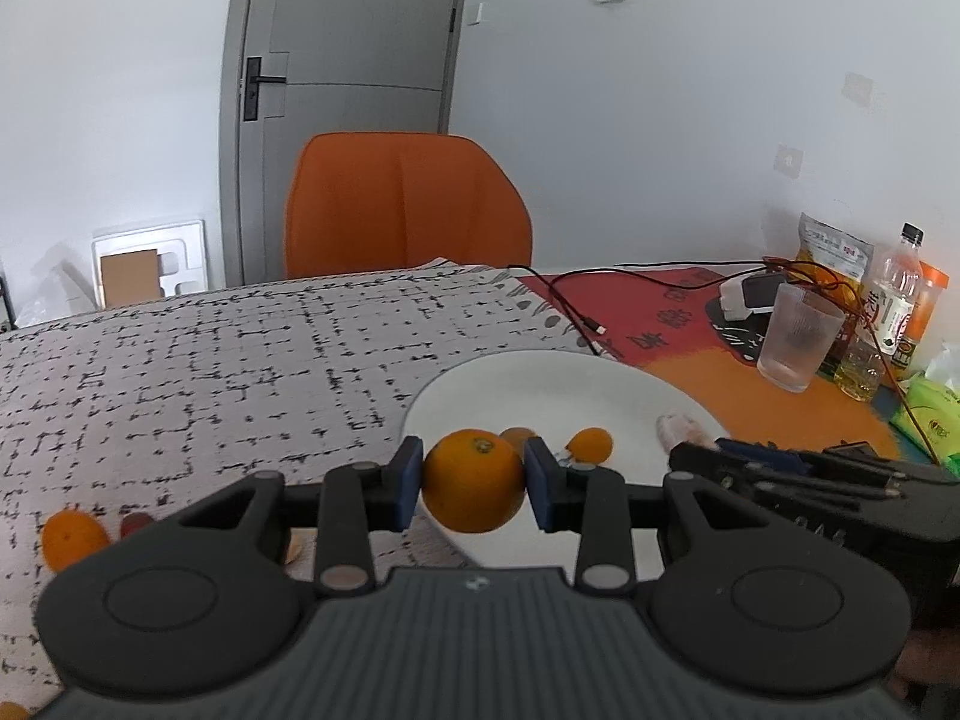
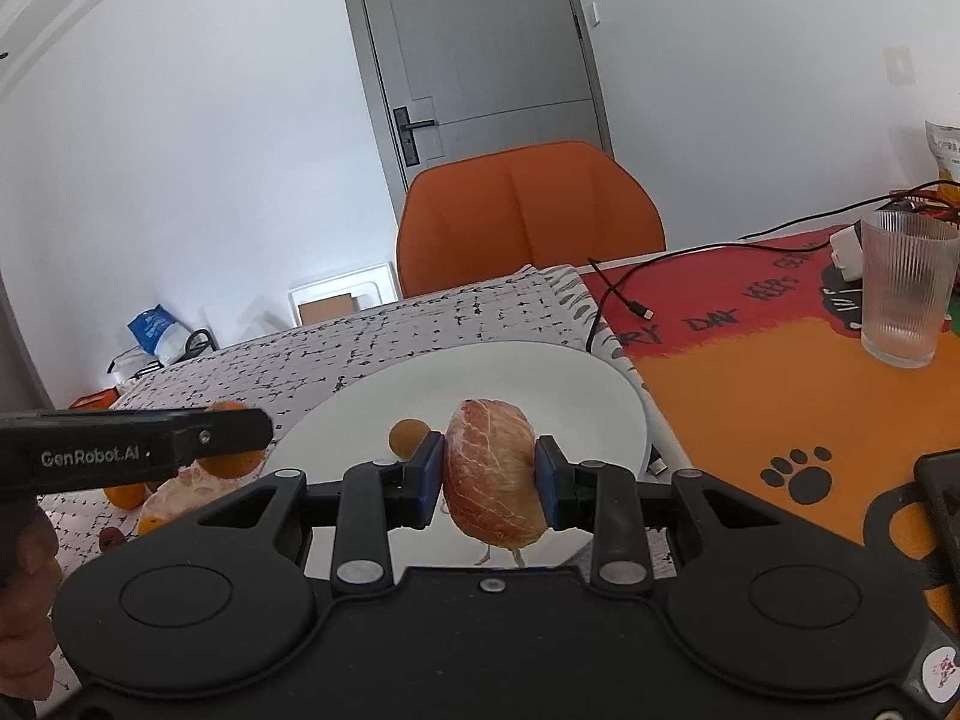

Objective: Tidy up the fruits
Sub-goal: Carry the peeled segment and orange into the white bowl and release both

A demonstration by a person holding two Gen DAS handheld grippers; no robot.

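Observation:
My left gripper [image 1: 474, 480] is shut on a round orange [image 1: 473, 483] and holds it above the near rim of a white plate [image 1: 540, 384]. My right gripper [image 2: 489, 477] is shut on a peeled pink grapefruit piece [image 2: 492, 477] above the same plate [image 2: 480, 384]. In the left wrist view the right gripper enters from the right over the plate, its pink fruit [image 1: 681, 429] partly showing. A small brownish fruit [image 2: 408, 437] and a small orange fruit [image 1: 591, 444] lie on the plate. The left gripper shows at left in the right wrist view [image 2: 228, 435].
More oranges [image 1: 72, 537] and a peeled piece [image 2: 180, 495] lie on the patterned cloth left of the plate. A ribbed glass [image 2: 906, 288], bottles [image 1: 894, 300], snack bag and cables [image 2: 624, 294] stand at the right. An orange chair [image 1: 408, 204] stands behind the table.

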